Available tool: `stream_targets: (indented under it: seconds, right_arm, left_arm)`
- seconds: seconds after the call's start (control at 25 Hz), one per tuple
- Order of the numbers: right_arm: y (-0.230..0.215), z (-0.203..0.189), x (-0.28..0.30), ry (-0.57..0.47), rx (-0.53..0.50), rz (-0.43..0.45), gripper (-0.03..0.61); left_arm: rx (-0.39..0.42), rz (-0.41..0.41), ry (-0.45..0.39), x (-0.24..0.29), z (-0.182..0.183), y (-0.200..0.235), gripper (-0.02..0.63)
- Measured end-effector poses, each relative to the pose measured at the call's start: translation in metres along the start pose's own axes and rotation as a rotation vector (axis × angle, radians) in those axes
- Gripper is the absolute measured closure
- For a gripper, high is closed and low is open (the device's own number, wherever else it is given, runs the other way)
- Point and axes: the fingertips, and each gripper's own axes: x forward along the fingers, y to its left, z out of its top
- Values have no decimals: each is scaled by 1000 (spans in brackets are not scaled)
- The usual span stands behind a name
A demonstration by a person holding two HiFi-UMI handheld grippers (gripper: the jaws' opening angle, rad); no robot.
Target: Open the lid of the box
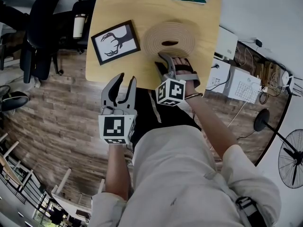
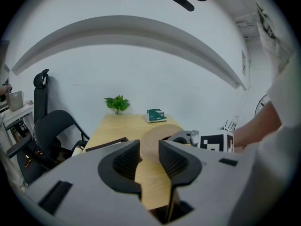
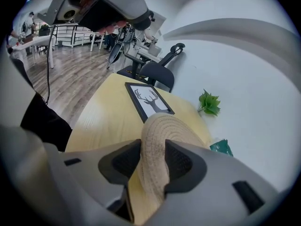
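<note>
The round lid (image 1: 169, 39) is coarse woven straw-like cord, matt and rough. The surface (image 1: 142, 4) under it is pale wood, smooth with a faint sheen. The right gripper (image 3: 153, 147) has fingers (image 3: 204, 171) of matt grey plastic with dark ribbed pads (image 3: 181, 161). The floor (image 1: 57, 103) is worn wood planking.

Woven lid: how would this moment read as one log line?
right gripper: jaws shut on woven lid edge | left gripper: jaws open, empty

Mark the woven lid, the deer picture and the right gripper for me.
woven lid (image 1: 163, 32): head view, its ribbed top.
deer picture (image 1: 115, 42): head view, middle of the print.
right gripper (image 3: 151, 149): right gripper view, between fingertips at the lid's rim.
</note>
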Motion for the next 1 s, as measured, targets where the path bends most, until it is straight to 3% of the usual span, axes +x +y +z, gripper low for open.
stream_targets:
  seconds: [1.0]
  right_arm:
    - [-9, 10, -19, -53, 3, -4, 451]
  left_arm:
    - [31, 30, -25, -23, 11, -5, 505]
